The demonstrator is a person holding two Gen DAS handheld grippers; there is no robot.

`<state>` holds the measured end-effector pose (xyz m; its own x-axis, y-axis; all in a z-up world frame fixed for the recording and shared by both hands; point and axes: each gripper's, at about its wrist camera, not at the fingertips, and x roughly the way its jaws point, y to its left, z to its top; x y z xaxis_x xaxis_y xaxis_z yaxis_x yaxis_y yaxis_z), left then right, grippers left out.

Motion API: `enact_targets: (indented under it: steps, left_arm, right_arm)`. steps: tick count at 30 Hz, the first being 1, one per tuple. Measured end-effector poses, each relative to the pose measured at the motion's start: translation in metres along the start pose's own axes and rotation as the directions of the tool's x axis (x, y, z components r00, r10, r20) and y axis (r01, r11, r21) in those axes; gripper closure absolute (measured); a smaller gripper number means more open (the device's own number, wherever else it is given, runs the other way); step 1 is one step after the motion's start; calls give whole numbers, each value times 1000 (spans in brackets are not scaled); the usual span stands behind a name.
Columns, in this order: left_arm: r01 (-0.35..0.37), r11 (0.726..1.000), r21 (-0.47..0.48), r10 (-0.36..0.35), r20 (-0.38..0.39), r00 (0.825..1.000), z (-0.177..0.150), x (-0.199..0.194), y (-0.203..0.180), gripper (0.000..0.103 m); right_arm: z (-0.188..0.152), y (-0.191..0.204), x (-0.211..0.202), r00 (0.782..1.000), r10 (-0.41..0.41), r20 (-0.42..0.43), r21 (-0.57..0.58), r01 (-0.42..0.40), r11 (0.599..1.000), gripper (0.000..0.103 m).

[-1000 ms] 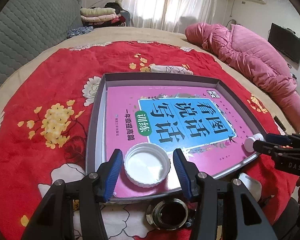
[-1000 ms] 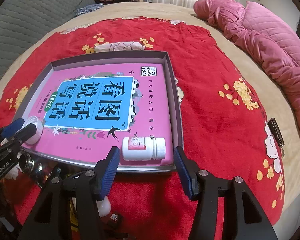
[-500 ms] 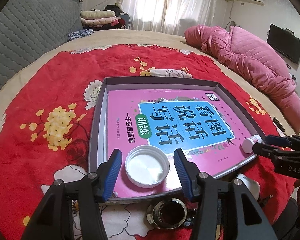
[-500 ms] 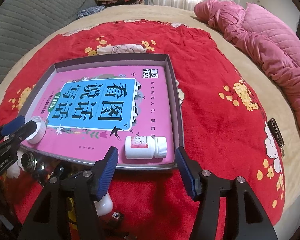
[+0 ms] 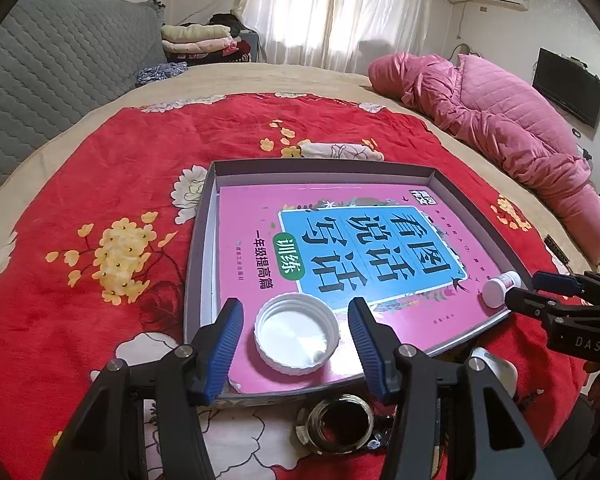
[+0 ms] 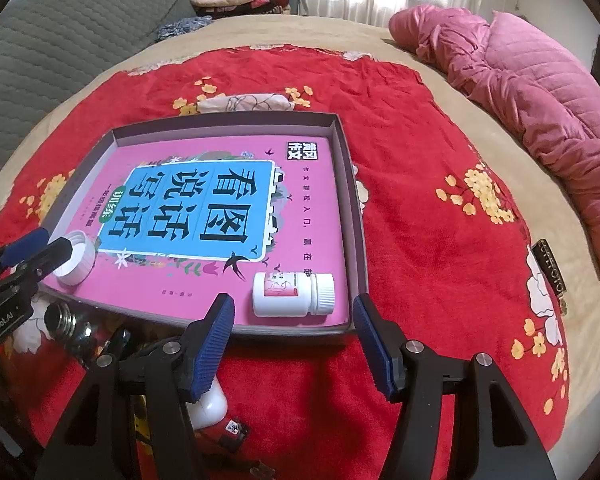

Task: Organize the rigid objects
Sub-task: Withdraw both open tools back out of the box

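The white pill bottle (image 6: pixel 293 294) lies on its side in the tray (image 6: pixel 350 200) at twelve o'clock from the right gripper (image 6: pixel 294 346) — long axis crosswise, jaws just opened, nothing held. The left gripper (image 5: pixel 296 346), also parted, frames the white lid (image 5: pixel 296 338).

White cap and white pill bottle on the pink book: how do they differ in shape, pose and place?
The white cap is a wide, shallow ring lying open side up; the pill bottle is a closed cylinder lying on its side, with a printed label.
The cap sits by the tray's near-left corner, the bottle by its near-right corner.
Both are white ribbed plastic resting on the pink book.
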<state>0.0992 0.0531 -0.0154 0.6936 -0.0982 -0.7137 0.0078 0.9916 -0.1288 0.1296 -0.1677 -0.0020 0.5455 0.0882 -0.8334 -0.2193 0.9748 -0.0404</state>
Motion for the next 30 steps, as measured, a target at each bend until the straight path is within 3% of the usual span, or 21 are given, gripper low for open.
enact_targets:
  steps: [13,16,26,30]
  left_arm:
    - [-14,1000,-2,15,32,999,-3,-11,5,48]
    - [-17,1000,-19,18,45,999,-6,-19,9,40]
    - [-38,999,-30,40,60,997,-10,-38,7,39]
    - [-22,999,-41,25,69,997,-10,-49,4,39]
  right_arm:
    - [-3,1,-5,1000,-7,9,-12,7,1000,39]
    - [-5,0,-8,1000,-6,13,-11,6,1000,38]
    - [-11,-9,-28,996,34,79,8,-35,999,38]
    - [-15,-13,-35,993,61,103,27,-64,998,29]
